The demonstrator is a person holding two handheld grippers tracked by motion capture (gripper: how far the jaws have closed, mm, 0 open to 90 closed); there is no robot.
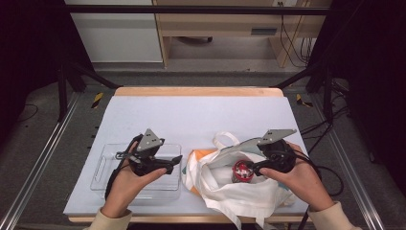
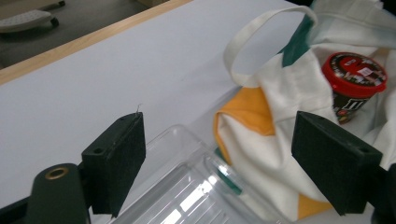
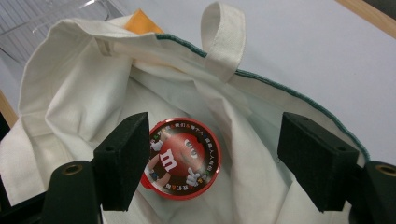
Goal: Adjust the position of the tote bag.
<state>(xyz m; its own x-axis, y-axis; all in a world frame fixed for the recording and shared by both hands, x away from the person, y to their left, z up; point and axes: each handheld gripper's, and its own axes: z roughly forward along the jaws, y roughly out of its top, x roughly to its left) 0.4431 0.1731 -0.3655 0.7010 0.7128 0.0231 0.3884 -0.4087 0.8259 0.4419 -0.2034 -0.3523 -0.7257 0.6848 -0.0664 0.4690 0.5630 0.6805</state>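
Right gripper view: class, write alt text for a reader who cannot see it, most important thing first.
A red-lidded candy tub sits inside an open white tote bag, seen from above between the right gripper's two open black jaws. The bag's handle loops up at the far rim, with the pale blue table behind.

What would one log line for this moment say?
left gripper: open, over clear tray | right gripper: open, above red-lidded tub | tub: inside cloth bag

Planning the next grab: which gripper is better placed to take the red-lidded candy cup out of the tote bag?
Probably right. The right gripper hangs open over the tote bag, the candy cup between its jaws. The left gripper is over the clear tray.
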